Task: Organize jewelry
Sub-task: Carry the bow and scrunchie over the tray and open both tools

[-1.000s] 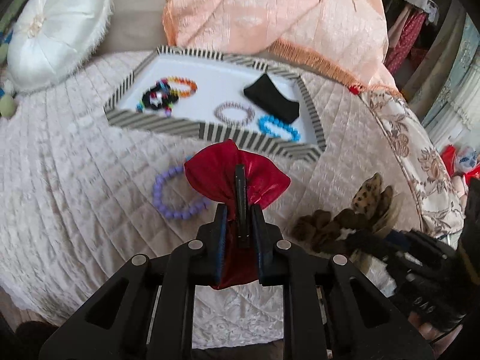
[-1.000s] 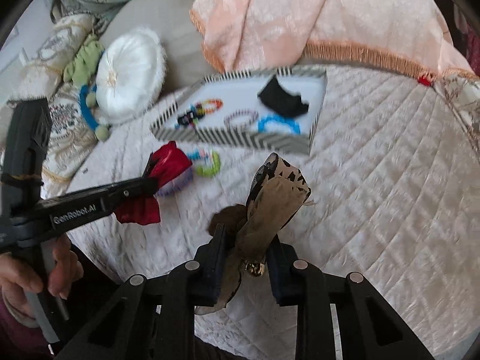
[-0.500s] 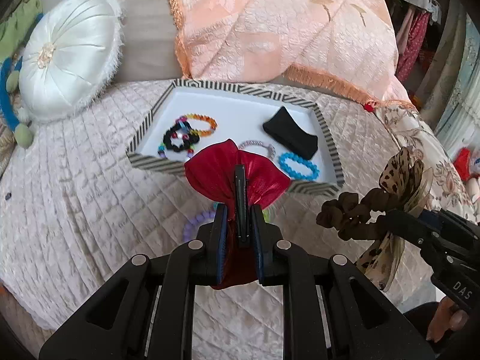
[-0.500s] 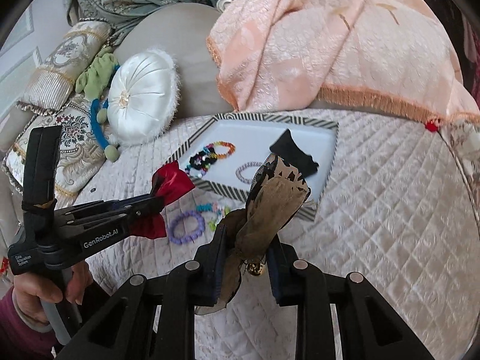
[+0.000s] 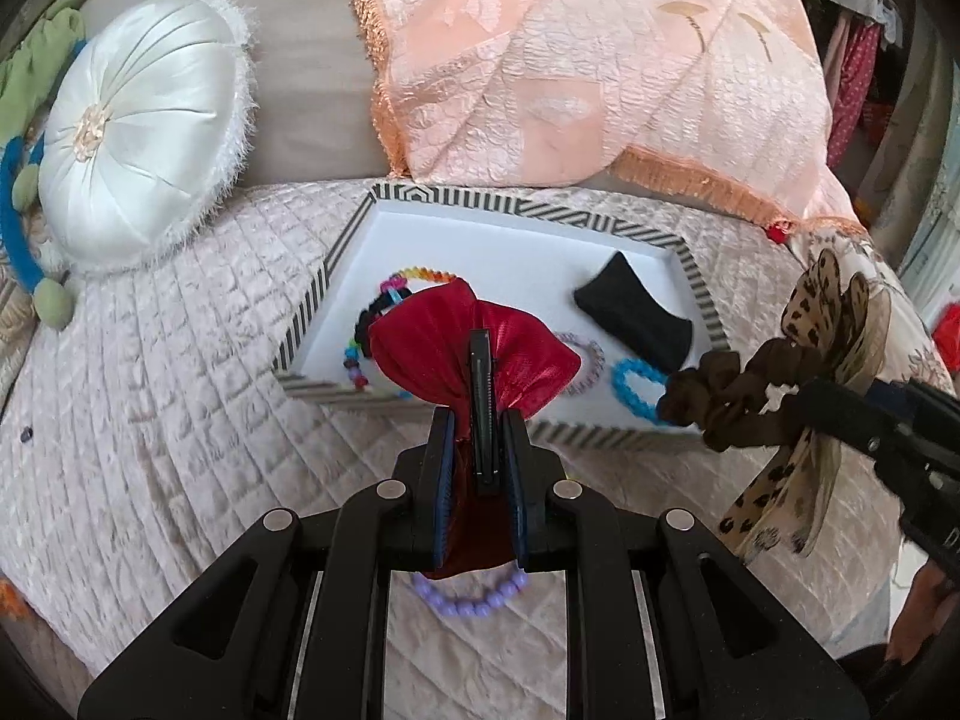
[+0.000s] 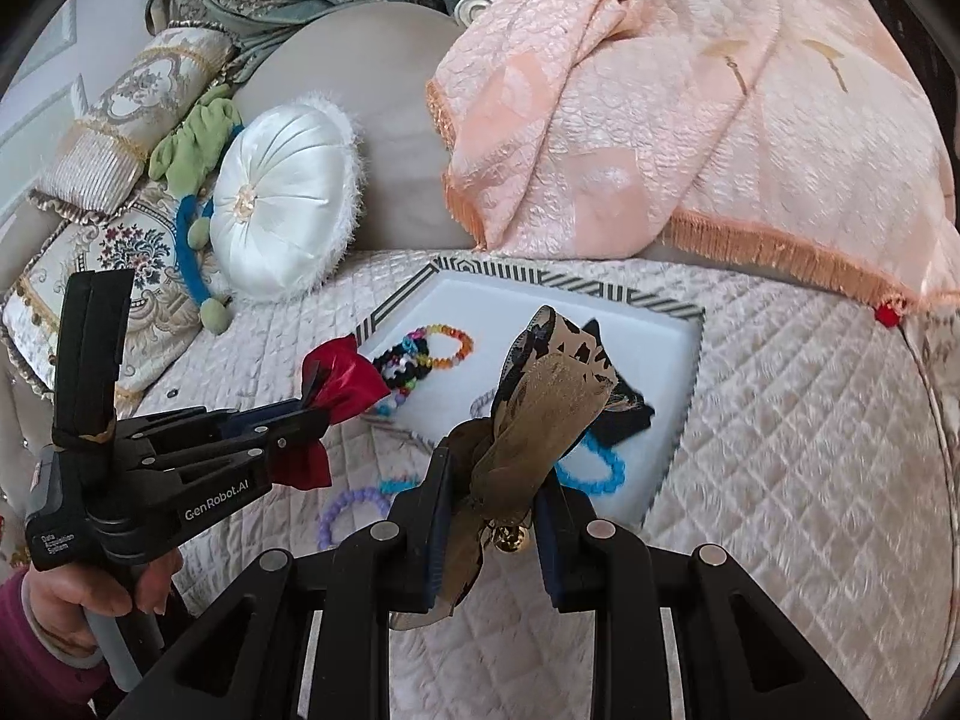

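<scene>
My left gripper [image 5: 480, 420] is shut on a red bow hair clip [image 5: 474, 354], held above the quilt at the near edge of the striped tray [image 5: 516, 204]. My right gripper [image 6: 493, 468] is shut on a leopard-print bow scrunchie [image 6: 540, 396], held above the tray's near right part; it shows at the right of the left wrist view [image 5: 780, 354]. The tray holds a rainbow bead bracelet [image 6: 447, 345], a black bead bracelet [image 6: 408, 363], a blue bracelet [image 6: 594, 468] and a black pouch [image 5: 636, 312]. A purple bead bracelet [image 5: 474, 594] lies on the quilt.
A white round cushion [image 5: 138, 144] sits at the back left. A peach fringed blanket [image 5: 600, 72] hangs behind the tray. Patterned pillows [image 6: 108, 228] and a green and blue soft toy [image 6: 192, 180] are far left. The quilted bed [image 6: 810, 450] curves away at right.
Both grippers have risen and moved forward toward the tray with their pieces still held. The purple bracelet now lies under the left gripper's fingers.
</scene>
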{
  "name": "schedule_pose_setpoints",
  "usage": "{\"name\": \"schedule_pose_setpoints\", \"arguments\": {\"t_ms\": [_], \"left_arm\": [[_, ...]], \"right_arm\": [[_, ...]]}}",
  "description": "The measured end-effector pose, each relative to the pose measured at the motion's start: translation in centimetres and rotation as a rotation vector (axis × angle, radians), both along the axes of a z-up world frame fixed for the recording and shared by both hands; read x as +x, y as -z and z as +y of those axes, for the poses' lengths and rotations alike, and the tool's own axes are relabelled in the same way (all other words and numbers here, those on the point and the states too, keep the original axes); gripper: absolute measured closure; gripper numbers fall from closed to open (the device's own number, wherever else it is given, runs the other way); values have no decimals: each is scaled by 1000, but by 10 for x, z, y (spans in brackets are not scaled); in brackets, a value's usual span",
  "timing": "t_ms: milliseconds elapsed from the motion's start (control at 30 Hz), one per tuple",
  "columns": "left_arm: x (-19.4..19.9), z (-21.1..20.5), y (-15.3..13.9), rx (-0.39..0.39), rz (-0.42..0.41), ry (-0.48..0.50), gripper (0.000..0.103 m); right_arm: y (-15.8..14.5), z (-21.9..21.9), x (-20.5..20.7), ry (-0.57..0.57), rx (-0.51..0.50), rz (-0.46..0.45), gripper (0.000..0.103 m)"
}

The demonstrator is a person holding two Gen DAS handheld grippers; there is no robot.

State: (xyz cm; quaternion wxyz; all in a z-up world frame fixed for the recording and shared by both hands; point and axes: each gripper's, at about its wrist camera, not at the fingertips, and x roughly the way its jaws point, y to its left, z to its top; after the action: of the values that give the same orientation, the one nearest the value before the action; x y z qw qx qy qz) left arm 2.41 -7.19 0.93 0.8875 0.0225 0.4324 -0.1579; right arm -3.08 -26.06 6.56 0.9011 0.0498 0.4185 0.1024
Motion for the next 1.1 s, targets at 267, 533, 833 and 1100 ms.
{"name": "schedule_pose_setpoints", "arguments": {"t_ms": [267,533,833,1100], "left_arm": [[50,-9,3,0,3,-26,89],[101,-34,15,50,3,-28,89],[147,-39,38,94,25,-60,89],[170,-47,57,87,79,-54,89]], "right_arm": [[0,-17,55,21,-6,-15,79],[20,-25,120,23,49,-5,79],[54,-31,172,26,79,50,79],[81,-37,200,47,85,110,79]]}}
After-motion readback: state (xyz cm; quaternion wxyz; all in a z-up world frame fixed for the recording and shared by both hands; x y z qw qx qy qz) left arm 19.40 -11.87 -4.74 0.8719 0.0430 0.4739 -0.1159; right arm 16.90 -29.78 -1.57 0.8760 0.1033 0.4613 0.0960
